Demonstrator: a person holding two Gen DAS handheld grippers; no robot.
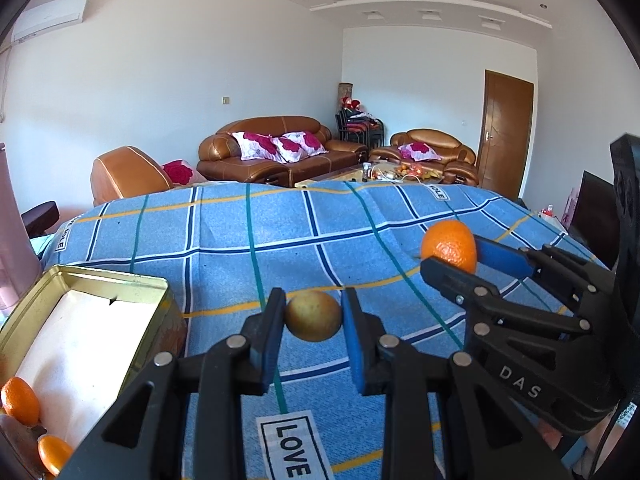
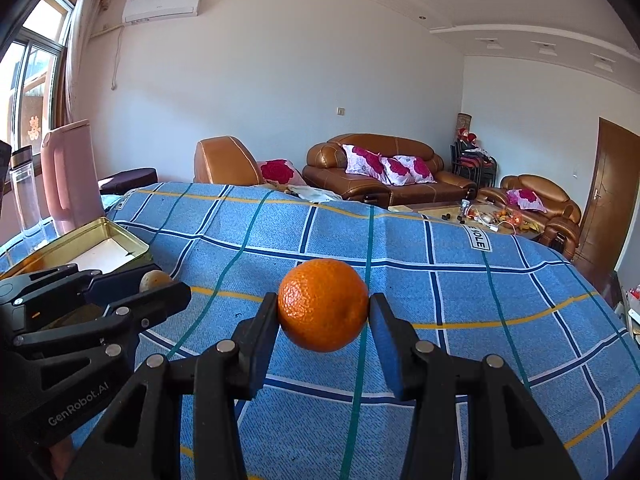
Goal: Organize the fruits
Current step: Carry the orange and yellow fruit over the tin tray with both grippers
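Note:
My left gripper (image 1: 313, 316) is shut on a small yellow-green fruit (image 1: 314, 315) and holds it above the blue checked cloth. My right gripper (image 2: 323, 306) is shut on an orange (image 2: 323, 305), also above the cloth. In the left wrist view the right gripper (image 1: 450, 254) with the orange (image 1: 450, 245) is to the right. In the right wrist view the left gripper (image 2: 158, 282) with the yellow-green fruit (image 2: 154, 279) is to the left. An open gold tin (image 1: 38, 292) sits at the left, with two oranges (image 1: 20, 400) by its near end.
The blue checked cloth (image 1: 280, 232) covers the table. A pink jug (image 2: 70, 176) and a clear bottle (image 2: 26, 188) stand behind the tin (image 2: 100, 228). Brown sofas (image 2: 384, 176) and a cluttered coffee table (image 2: 492, 216) are far behind.

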